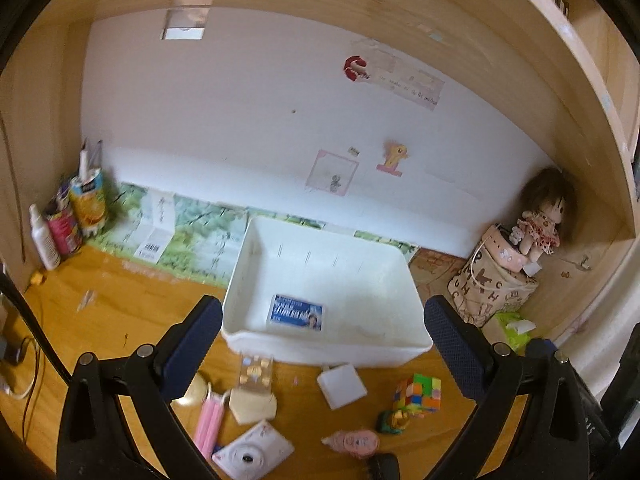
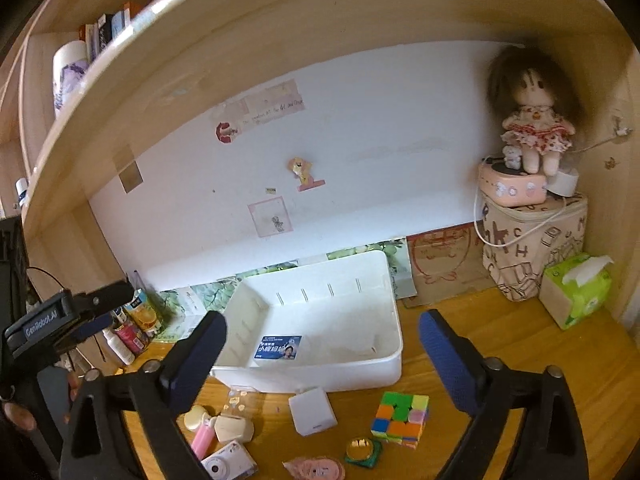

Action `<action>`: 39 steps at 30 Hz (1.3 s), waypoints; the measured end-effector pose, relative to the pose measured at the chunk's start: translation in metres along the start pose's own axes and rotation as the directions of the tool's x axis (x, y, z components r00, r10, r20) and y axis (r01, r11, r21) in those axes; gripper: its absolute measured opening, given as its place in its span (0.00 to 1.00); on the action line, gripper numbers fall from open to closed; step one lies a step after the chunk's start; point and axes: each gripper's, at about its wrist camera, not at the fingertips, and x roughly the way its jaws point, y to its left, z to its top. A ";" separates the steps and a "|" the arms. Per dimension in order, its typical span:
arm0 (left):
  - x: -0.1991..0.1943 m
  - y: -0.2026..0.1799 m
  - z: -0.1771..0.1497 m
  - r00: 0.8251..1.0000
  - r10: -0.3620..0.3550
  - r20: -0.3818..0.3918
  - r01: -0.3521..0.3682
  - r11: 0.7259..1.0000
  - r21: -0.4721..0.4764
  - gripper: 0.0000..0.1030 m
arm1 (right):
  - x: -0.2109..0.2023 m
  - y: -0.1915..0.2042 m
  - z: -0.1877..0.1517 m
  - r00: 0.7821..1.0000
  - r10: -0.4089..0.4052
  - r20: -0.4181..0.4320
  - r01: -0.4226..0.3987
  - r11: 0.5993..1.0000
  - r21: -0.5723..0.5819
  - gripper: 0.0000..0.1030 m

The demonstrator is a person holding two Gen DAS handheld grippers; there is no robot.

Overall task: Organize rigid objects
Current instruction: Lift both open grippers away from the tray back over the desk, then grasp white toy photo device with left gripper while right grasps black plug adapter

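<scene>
Above the desk clutter, both grippers (left gripper (image 1: pixel 322 334), right gripper (image 2: pixel 322 346)) hover, fingers spread, empty.

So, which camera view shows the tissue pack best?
The right wrist view: the green tissue pack stands whole beside the printed bag. In the left wrist view the gripper finger hides part of it.

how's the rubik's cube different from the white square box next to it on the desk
The rubik's cube is covered in many coloured squares, while the white box is plain white all over. The rubik's cube is a tall block; the white box looks flatter, with rounded corners. The white box lies close against the white bin, the rubik's cube a little further out. Both rest loose on the wooden desk, outside the bin.
</scene>
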 end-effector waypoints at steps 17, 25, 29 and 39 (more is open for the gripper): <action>-0.027 0.022 -0.052 0.991 0.117 -0.067 -0.120 0.992 -0.041 0.98 | -0.044 0.011 -0.047 0.994 0.086 0.063 -0.079 0.991 -0.106 0.99; -0.016 0.025 -0.068 0.976 0.142 -0.163 -0.143 0.990 0.003 0.98 | -0.034 0.014 -0.081 0.996 0.084 0.001 -0.082 0.980 -0.181 0.99; -0.008 0.024 -0.071 0.968 0.139 -0.208 -0.130 0.990 0.053 0.98 | -0.025 0.013 -0.099 0.995 0.081 -0.052 -0.089 0.978 -0.191 0.99; 0.031 0.016 -0.074 0.928 0.126 -0.350 -0.059 0.979 0.195 0.98 | -0.005 0.017 -0.139 0.981 0.070 -0.179 -0.106 0.974 -0.199 0.99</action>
